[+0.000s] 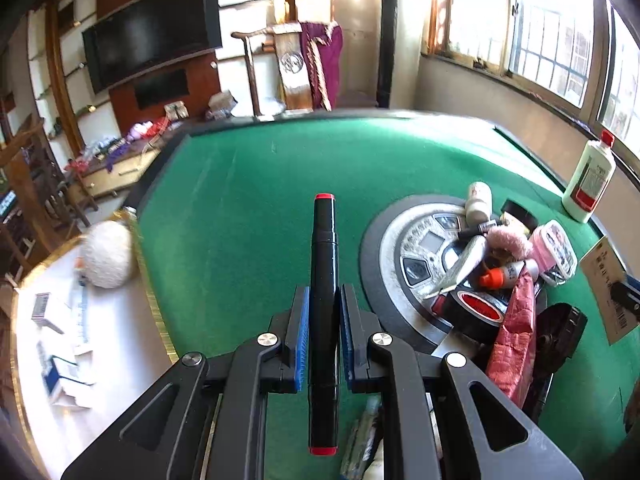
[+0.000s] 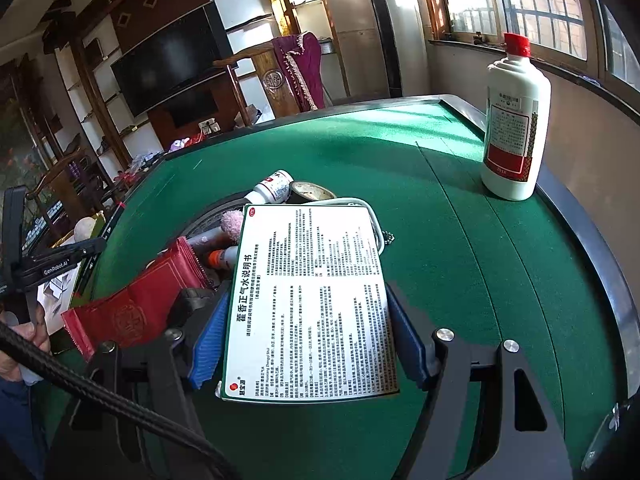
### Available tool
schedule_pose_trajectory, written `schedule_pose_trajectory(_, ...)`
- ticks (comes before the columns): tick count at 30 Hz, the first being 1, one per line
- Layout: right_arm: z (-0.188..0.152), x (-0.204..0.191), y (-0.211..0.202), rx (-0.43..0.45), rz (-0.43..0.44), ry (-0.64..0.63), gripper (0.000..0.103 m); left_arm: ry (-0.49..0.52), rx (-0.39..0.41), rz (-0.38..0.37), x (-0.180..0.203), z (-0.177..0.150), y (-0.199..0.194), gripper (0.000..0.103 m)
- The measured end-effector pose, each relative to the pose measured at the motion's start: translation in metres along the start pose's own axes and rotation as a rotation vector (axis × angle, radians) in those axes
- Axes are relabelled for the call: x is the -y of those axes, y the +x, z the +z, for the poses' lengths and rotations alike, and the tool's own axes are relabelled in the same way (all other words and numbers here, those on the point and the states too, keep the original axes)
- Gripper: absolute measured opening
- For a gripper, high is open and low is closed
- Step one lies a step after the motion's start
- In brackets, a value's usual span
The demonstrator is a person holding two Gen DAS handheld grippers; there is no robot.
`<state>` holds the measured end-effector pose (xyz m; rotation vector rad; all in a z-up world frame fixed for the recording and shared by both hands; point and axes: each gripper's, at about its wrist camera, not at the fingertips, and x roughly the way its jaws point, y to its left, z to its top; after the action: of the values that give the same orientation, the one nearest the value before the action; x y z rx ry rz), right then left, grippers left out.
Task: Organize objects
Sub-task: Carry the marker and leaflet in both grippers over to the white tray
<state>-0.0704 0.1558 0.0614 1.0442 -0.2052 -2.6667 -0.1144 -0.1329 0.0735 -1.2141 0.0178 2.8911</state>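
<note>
My left gripper is shut on a black marker with red end caps, held above the green felt table and pointing away from me. My right gripper is shut on a flat medicine box with a white printed face, lifted over the table. To the right of the marker in the left wrist view lies a pile of small things: a pink fluffy item, an orange-capped tube, a roll of black tape and a red packet. The same red packet lies left of the box.
A white bottle with a red cap stands near the table's right edge. A round control panel sits in the table's middle. A side table at the left holds a white fluffy ball and small boxes. A person's hand holds the left gripper.
</note>
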Motion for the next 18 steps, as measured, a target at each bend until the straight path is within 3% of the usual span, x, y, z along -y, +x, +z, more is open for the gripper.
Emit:
schedule_pose_trajectory(11,-0.005,-0.032,-0.002,0.000,0.121,-0.018,0.072,-0.083,0.088,0.022,-0.050,-0.016,-0.043,0.012)
schedule_pose_trajectory(18,-0.012,-0.095,-0.010,0.003,0.226,-0.062,0.072,-0.140,0.101,0.017,-0.081,-0.019,-0.050,0.012)
